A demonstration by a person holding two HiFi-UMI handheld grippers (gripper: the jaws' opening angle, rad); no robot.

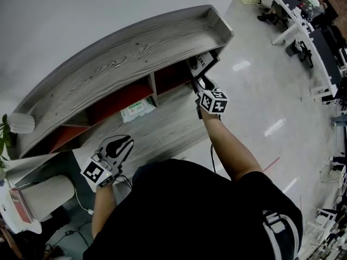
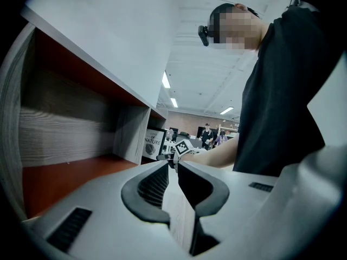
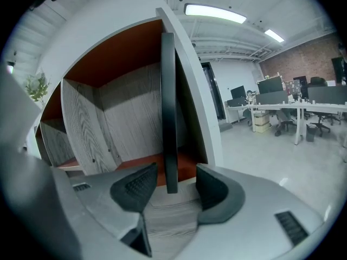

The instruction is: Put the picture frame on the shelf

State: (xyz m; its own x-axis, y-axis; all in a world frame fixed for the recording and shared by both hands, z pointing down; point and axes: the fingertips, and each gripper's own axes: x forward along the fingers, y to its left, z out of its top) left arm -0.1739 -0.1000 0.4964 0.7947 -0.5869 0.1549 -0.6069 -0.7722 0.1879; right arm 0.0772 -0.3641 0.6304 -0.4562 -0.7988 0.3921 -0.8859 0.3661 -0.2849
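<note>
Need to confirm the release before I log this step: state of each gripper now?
Left gripper: closed, empty.
Right gripper: open; the picture frame stands between its jaws, not gripped.

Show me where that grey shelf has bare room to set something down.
Bare: the grey wood-grain shelf's top, between the white pot and its right end, and, seemingly, the left red-floored compartment. Crowded: the middle compartment holds a white-and-green packet; the right one holds the black picture frame, with the open right tool around it.
</note>
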